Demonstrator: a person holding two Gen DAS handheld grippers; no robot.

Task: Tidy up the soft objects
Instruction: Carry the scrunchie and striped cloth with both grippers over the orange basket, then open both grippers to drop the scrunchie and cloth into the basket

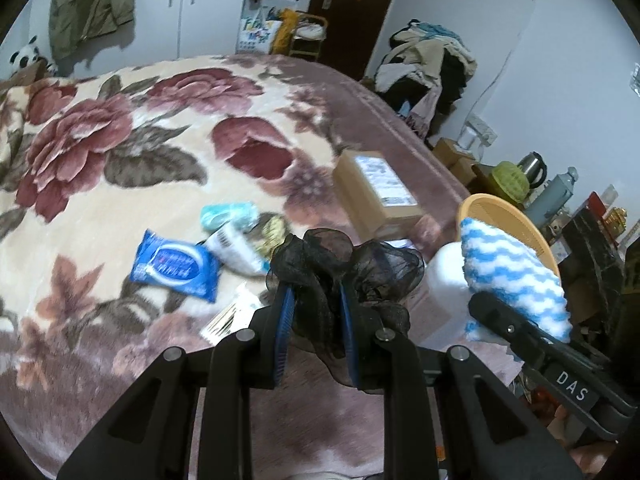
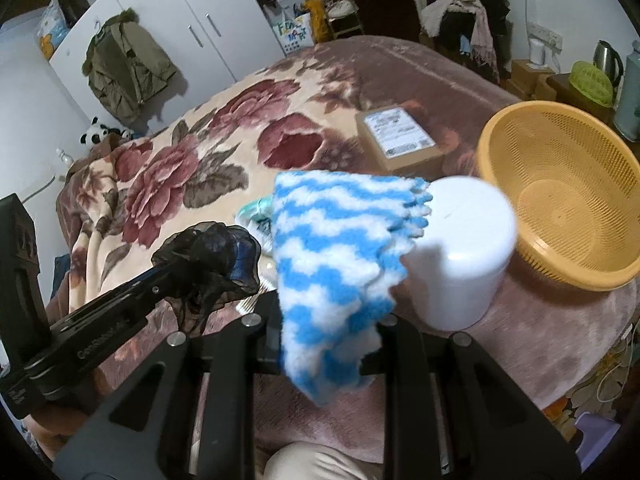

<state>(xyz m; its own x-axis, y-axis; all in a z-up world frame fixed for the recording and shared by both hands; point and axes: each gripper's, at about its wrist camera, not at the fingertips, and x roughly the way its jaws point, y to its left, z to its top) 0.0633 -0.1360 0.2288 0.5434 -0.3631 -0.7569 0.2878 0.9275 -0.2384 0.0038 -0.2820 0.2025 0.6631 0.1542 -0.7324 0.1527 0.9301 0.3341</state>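
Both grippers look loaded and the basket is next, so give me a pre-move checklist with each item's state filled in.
1. Left gripper shut on the black mesh scrunchie: ok.
2. Right gripper shut on the blue-and-white fuzzy cloth: ok.
3. Orange basket upright on the bed and holding nothing: ok.
4. Path to the basket: not ok, the white tub stands between the cloth and the basket.
5. Firmness of the cloth grip: cannot tell, the cloth hides the pads.
6. Soft items left on the blanket, such as the teal bundle: not ok, still to collect.
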